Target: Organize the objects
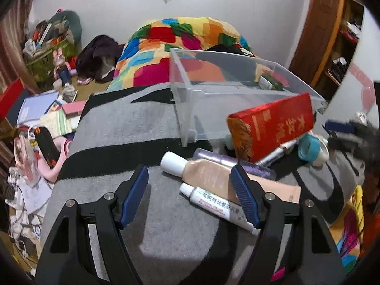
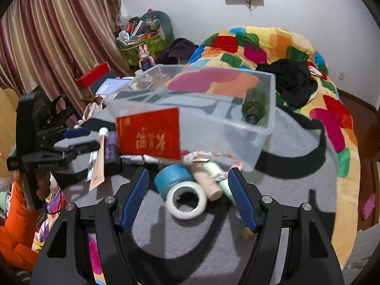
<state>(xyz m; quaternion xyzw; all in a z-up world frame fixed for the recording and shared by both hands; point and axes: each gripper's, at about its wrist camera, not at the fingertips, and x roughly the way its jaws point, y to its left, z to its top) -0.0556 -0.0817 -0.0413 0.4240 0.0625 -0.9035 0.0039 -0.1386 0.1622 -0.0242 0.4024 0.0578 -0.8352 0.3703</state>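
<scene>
Two grippers hovered over the grey-and-black blanket (image 1: 166,225) on the bed, both with blue-padded fingers spread wide and holding nothing. Nearest the left gripper (image 1: 190,197), a small white tube (image 1: 213,203) lay against its right finger, touching a larger beige tube (image 1: 213,173) with a white cap just beyond. Behind those lay a purple bottle (image 1: 213,156). Nearest the right gripper (image 2: 188,196), a roll of white tape (image 2: 186,199) lay flat between the fingers, touching a teal round jar (image 2: 171,178) behind it. A beige stick (image 2: 206,182) and a pale green tube (image 2: 220,178) lay beside the tape, towards the right finger.

Farther off, a red box (image 2: 149,133) with gold characters stood tilted, leaning on the front wall of a clear plastic bin (image 2: 213,128). Inside the bin, a dark green bottle (image 2: 255,104) lay in its far right corner. Past the bin lay a heaped multicoloured quilt (image 2: 261,47), with black clothing (image 2: 292,83) on top. The left gripper showed at the blanket's left edge in the right wrist view, well apart from the right one.
</scene>
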